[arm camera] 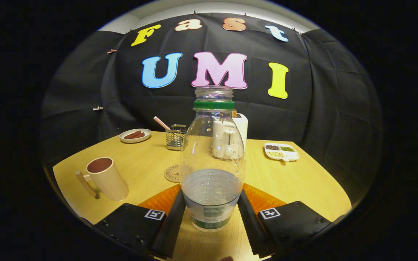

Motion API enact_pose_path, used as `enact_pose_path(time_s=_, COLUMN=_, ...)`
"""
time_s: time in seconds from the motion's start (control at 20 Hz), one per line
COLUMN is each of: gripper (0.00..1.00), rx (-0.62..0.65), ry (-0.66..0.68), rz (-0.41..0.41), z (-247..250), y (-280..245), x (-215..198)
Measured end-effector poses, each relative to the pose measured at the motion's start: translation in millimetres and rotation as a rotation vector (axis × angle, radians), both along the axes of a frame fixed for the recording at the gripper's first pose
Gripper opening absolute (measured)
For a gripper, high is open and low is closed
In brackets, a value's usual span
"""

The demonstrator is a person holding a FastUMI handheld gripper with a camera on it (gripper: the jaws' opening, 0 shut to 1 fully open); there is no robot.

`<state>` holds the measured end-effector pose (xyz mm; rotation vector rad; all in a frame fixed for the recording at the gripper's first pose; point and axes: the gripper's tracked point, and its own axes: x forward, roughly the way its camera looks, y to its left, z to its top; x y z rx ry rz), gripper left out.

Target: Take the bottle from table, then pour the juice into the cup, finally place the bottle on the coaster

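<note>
Cup: at the lower left of the frame your cream cup stands on the wooden table, tilted by the lens, its handle turned to the left; the inside looks dark reddish.
Plate: further back, upper left of the table, you have a small white plate with brown pieces on it.
Wire holder: just right of the plate sits a metal wire holder, with a red-and-white striped straw leaning out to the left.
Coaster: a round coaster lies flat on the table, its right side hidden behind the bottle.
Bottle: in the centre, the clear bottle stands upright with a green neck ring, no cap, and clear liquid in its lower part.
Gripper: your gripper has its fingers pinching the bottle's lower body, one on each side.
White appliance: seen behind and through the bottle, a white appliance; what it is you cannot tell.
Tray: right of centre, a white divided tray holds dark, green and pale grains.
</note>
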<state>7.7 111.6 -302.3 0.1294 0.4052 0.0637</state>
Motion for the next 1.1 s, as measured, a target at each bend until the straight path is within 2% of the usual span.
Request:
enact_pose_path(time_s=0.25, gripper=0.79, rx=-0.18, ry=-0.042, rz=0.072, z=56, y=3, x=10)
enact_pose_path(time_s=0.5, gripper=0.78, rx=-0.425, ry=-0.078, rz=0.196, z=91, y=30, x=19)
enact_pose_path(time_s=0.75, gripper=0.76, rx=-0.592, ry=-0.07, rz=0.293, z=87, y=60, x=17)
enact_pose_path(time_s=0.95, gripper=0.76, rx=-0.842, ry=-0.087, rz=0.33, z=87, y=73, x=21)
enact_pose_path(time_s=1.1, gripper=0.76, rx=-0.889, ry=-0.061, rz=0.389, z=73, y=85, x=24)
